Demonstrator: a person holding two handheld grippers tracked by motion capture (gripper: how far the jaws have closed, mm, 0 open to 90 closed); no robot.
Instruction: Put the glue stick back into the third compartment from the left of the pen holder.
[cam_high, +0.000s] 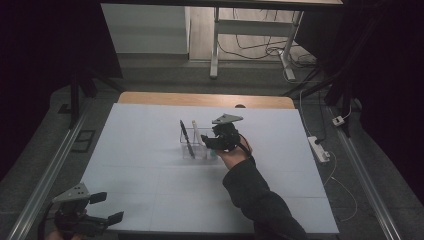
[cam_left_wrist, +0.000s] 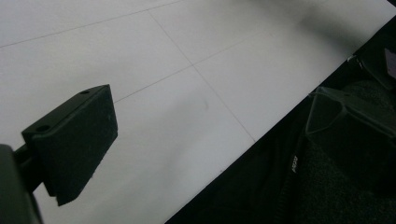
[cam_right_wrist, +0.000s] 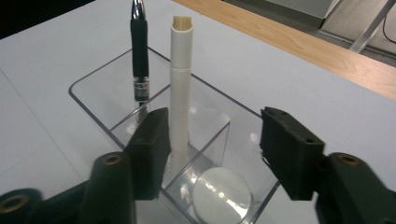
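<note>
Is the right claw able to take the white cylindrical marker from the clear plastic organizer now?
Probably yes. The right claw is open at the clear plastic organizer; the white cylindrical marker stands upright just ahead, with nothing between.

organiser on bench, under right tongs | pen in far-left compartment | tube just ahead, left | disc in nearest compartment, between jaws
</note>
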